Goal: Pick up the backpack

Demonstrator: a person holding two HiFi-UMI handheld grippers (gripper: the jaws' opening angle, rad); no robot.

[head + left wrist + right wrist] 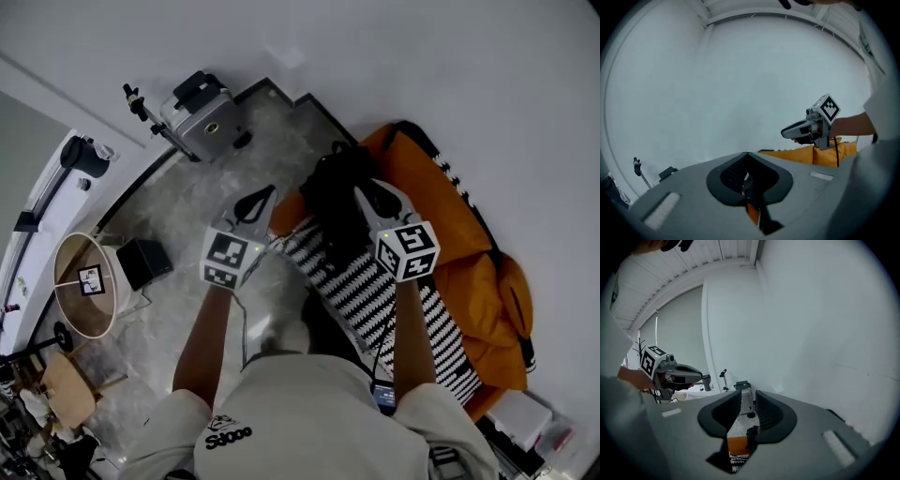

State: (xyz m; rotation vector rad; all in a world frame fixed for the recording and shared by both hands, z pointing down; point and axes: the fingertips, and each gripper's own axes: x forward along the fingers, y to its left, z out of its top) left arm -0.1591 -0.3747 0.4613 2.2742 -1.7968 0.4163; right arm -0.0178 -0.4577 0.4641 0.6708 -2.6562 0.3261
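The black backpack (337, 197) lies on an orange beanbag seat (441, 206), at the upper end of a black-and-white patterned cloth (375, 295). My left gripper (265, 194) hovers just left of the backpack over the floor, its fingertips meeting and nothing held. My right gripper (367, 195) is over the backpack's right side; its jaws stand apart with nothing between them. In the right gripper view, floor, orange fabric (738, 445) and a dark bit of strap (751, 432) show through the gap. The left gripper view shows the right gripper (785, 132) above the orange seat (797, 154).
A silver case (199, 117) with a small stand (141, 103) sits at the far wall. On the marble floor to the left are a black box (145, 262), a round drum-shaped table (86, 286) and a wooden stool (67, 389). A white box (525, 417) lies lower right.
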